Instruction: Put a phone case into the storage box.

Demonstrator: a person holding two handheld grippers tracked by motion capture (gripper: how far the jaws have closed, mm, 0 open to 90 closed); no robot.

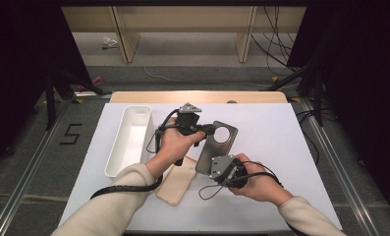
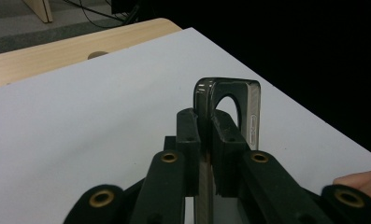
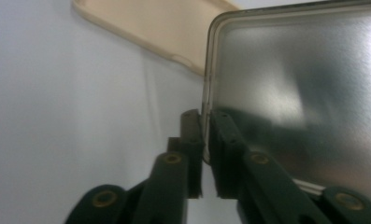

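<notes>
A dark grey phone case (image 1: 217, 145) with a round camera hole is held tilted above the white table mat (image 1: 276, 152), between both grippers. My left gripper (image 1: 208, 130) is shut on the edge near the hole; in the left gripper view the case (image 2: 251, 100) stands edge-on between the jaws of that gripper (image 2: 205, 122). My right gripper (image 1: 213, 169) is shut on the opposite, lower end. The right gripper view has the case's glossy inner face (image 3: 290, 93) pinched at its rim by the right gripper (image 3: 205, 122). A beige phone case (image 1: 177, 181) lies flat on the mat below them.
A long white tray (image 1: 137, 109) sits on the mat at the left. The beige case (image 3: 164, 28) lies beyond the grey one in the right gripper view. Bare wooden tabletop (image 1: 197, 96) runs along the far edge. Dark stands and cables flank the table.
</notes>
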